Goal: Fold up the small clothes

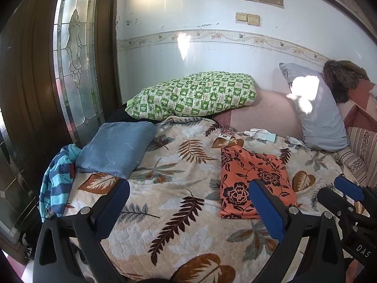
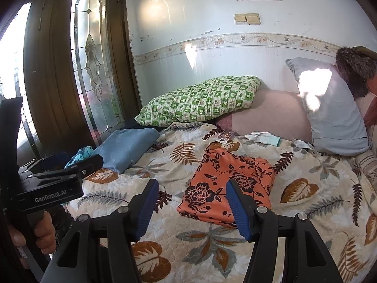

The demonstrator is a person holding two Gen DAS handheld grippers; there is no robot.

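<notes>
Lying folded on the bed [image 2: 306, 165], the orange floral cloth [image 2: 226, 184] sits at about one o'clock from the right gripper [image 2: 192, 208] — nearer it than the left gripper [image 1: 188, 208]. Both grippers hang wide open and empty; the striped garment [image 1: 56, 184] waits at ten o'clock, its long axis running away — the left's reach.
</notes>
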